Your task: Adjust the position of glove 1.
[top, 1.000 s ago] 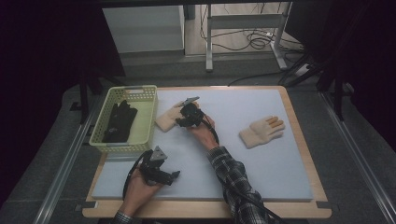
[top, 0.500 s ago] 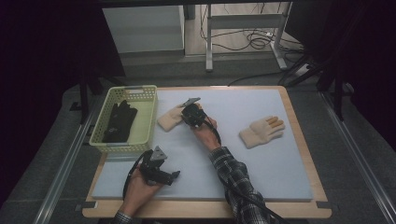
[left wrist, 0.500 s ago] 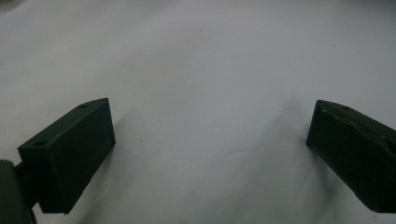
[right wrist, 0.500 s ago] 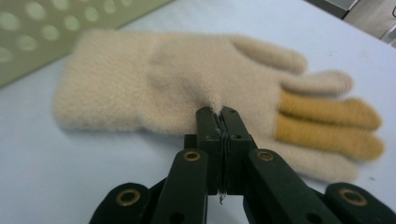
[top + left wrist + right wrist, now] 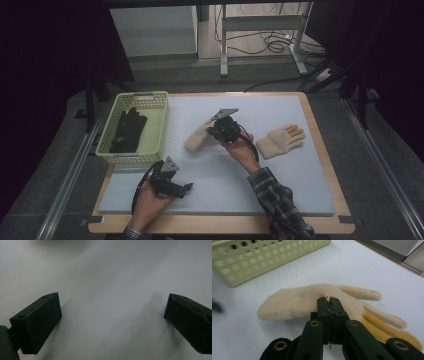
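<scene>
Cream knitted glove [image 5: 312, 302] with yellow fingertips is pinched by the right gripper [image 5: 329, 301], jaws just closed on its fabric; yellow perforated plastic basket [image 5: 262, 260] at eleven o'clock. Left gripper [image 5: 112, 315] is released above the white mat [image 5: 112, 277].

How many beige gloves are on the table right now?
2: one beige glove pinched in the right gripper near the basket; the other beige glove lies flat toward the table's right side. Others may be hidden inside the basket.
</scene>
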`<state>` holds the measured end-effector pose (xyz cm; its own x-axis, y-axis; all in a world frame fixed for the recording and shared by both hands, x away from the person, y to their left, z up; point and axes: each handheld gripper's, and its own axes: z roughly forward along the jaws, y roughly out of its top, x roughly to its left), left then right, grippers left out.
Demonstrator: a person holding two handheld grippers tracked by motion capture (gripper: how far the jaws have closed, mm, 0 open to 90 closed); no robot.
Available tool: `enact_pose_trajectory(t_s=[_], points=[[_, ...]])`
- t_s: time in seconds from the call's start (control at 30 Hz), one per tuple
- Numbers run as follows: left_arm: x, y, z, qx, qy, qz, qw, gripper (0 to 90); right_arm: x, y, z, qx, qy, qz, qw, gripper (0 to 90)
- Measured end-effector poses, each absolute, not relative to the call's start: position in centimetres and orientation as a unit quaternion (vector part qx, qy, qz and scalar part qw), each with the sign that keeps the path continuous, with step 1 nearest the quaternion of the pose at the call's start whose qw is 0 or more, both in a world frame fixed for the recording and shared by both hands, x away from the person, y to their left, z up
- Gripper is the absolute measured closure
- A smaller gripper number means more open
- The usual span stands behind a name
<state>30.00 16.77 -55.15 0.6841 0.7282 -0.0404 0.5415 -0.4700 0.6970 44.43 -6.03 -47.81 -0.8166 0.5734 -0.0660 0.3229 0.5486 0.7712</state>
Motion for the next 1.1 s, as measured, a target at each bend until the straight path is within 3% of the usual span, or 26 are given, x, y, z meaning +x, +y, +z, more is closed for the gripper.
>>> enact_pose_trajectory(t_s=[0.23, 0.33, 0.4, 0.53, 0.6, 0.77, 1.1], points=[[30.0, 16.8, -55.1, 0.848, 0.374, 0.133, 0.352, 1.2, 40.3, -9.7, -47.6, 0.249, 0.871, 0.398, 0.143, 86.8], [30.0, 16.8, -55.1, 0.847, 0.375, 0.132, 0.352, 1.2, 39.6, -11.2, -49.1, 0.249, 0.884, 0.374, 0.129, 81.4], [30.0, 16.8, -55.1, 0.847, 0.375, 0.132, 0.352, 1.2, 39.4, -12.1, -49.9, 0.258, 0.886, 0.365, 0.124, 72.9], [30.0, 16.8, -55.1, 0.847, 0.375, 0.132, 0.352, 1.2, 38.9, -12.8, -49.1, 0.268, 0.874, 0.385, 0.125, 67.5], [30.0, 16.8, -55.1, 0.847, 0.375, 0.132, 0.352, 1.2, 38.9, -12.2, -48.6, 0.269, 0.871, 0.396, 0.115, 68.8], [30.0, 16.8, -55.1, 0.848, 0.374, 0.133, 0.351, 1.2, 39.2, -8.6, -49.0, 0.254, 0.875, 0.401, 0.093, 88.2], [30.0, 16.8, -55.1, 0.847, 0.375, 0.132, 0.352, 1.2, 40.2, -2.2, -52.0, 0.23, 0.897, 0.368, 0.085, 87.8]])
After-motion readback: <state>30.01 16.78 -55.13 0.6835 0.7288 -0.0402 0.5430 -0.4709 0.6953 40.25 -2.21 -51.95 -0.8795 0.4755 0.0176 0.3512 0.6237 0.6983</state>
